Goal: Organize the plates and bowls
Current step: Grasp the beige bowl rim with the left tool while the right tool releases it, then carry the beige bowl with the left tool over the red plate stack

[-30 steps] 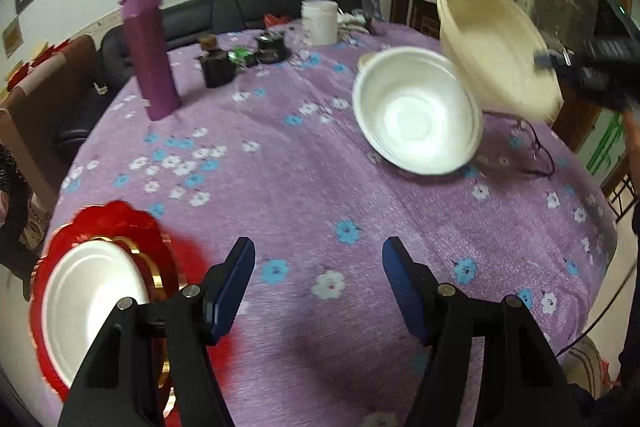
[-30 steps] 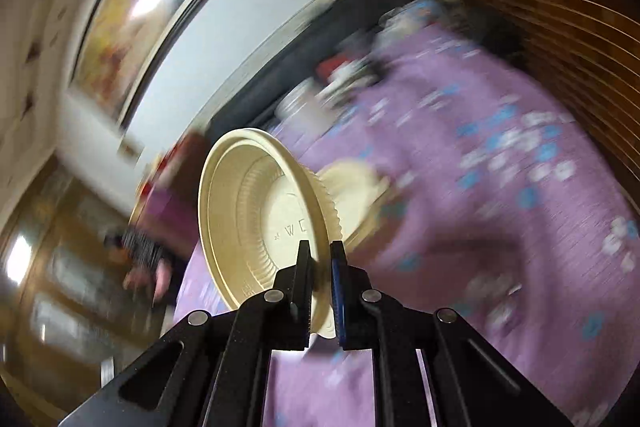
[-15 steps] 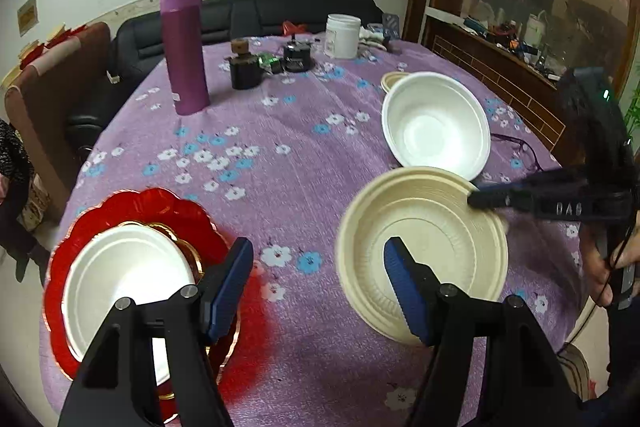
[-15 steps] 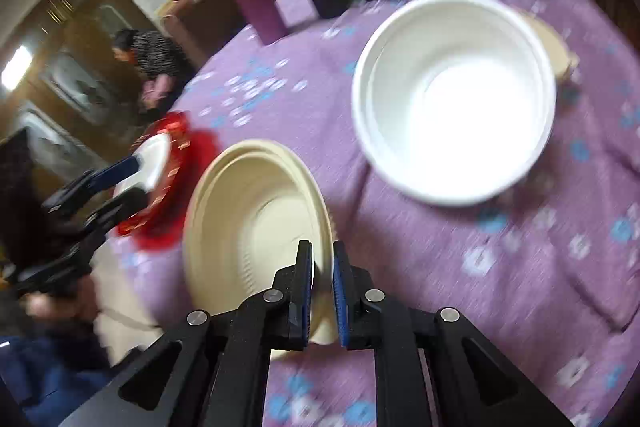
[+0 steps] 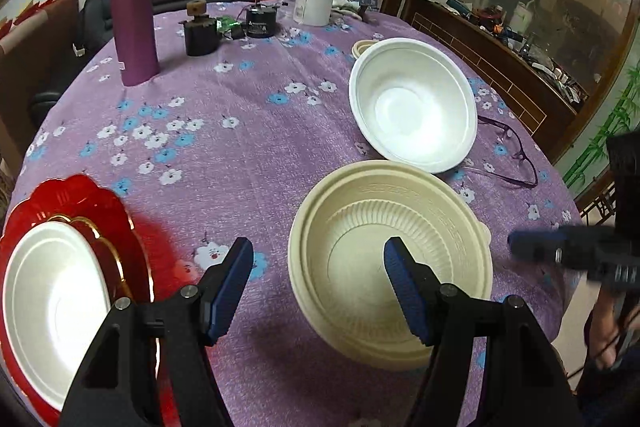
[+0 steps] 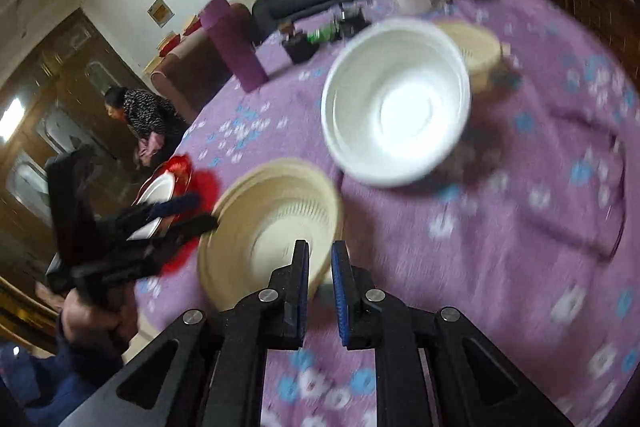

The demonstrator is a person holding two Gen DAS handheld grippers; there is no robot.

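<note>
Two grippers are mine. At the bottom of the left wrist view, my left gripper (image 5: 318,287) stands open with nothing between its blue pads; its right finger crosses in front of the cream bowl (image 5: 390,263). This bowl sits upright on the purple tablecloth (image 5: 240,155), mouth up, in the lower centre. In the right wrist view my right gripper (image 6: 320,291) has its jaws nearly together, just beside the cream bowl's rim; whether they pinch it I cannot tell. At lower left, a white plate (image 5: 52,303) lies flat on a red plate (image 5: 72,199). Farther, right of centre, a white bowl (image 5: 412,105) rests mouth up, tipped a little.
</note>
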